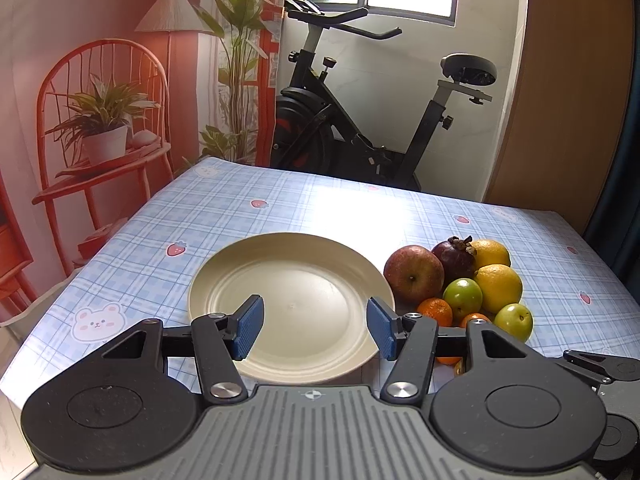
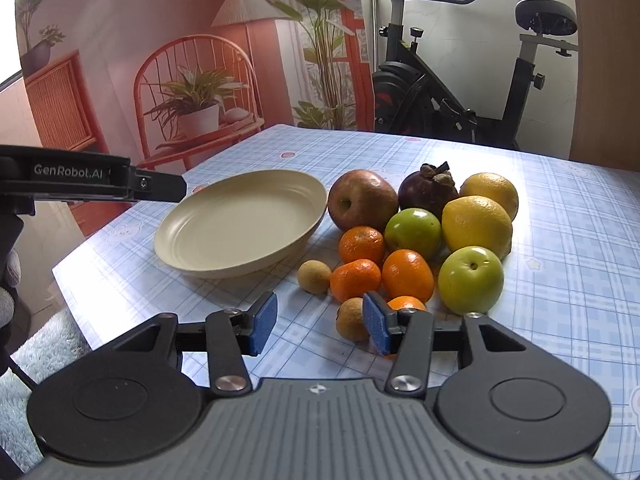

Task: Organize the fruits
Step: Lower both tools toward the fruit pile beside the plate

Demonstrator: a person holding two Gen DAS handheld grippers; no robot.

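Note:
A cream plate [image 1: 288,276] lies on the checked tablecloth, and my left gripper [image 1: 316,326] stands open over its near half with nothing between the blue pads. To the plate's [image 2: 224,232] right sits a heap of fruit: a red apple [image 2: 362,198], a dark mangosteen [image 2: 428,192], two yellow lemons [image 2: 476,226], two green apples [image 2: 470,280], several tangerines [image 2: 407,274] and two small brown fruits [image 2: 314,276]. My right gripper [image 2: 320,324] is open, low at the heap's near edge. One brown fruit [image 2: 349,320] lies just inside its right pad [image 2: 376,326], partly hidden by it.
The table [image 2: 560,240] ends close in front and at the left, with a pale rug [image 2: 36,360] below. The left tool's black body [image 2: 80,184] reaches in beside the plate. An exercise bike [image 1: 360,120] and a printed backdrop stand behind the table.

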